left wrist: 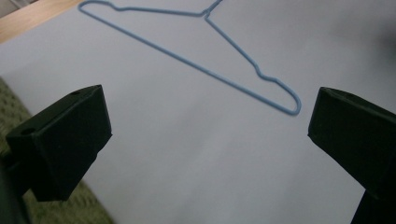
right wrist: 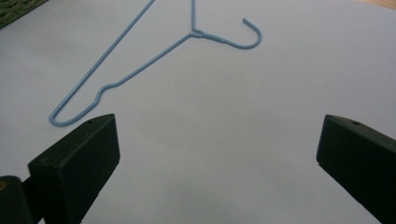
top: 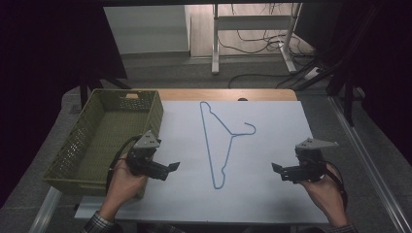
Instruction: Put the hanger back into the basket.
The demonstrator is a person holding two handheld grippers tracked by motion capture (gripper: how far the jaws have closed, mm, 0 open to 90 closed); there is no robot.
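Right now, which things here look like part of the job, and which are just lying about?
Likely part of the job:
blue wire hanger
green basket
left gripper, open
right gripper, open

Just around:
white stand and cables on the floor behind

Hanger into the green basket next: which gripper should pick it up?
Left, probably. The left gripper sits open between the basket and the blue hanger, with the hanger's near end just ahead. The right gripper, also open, would have to carry it across the table.
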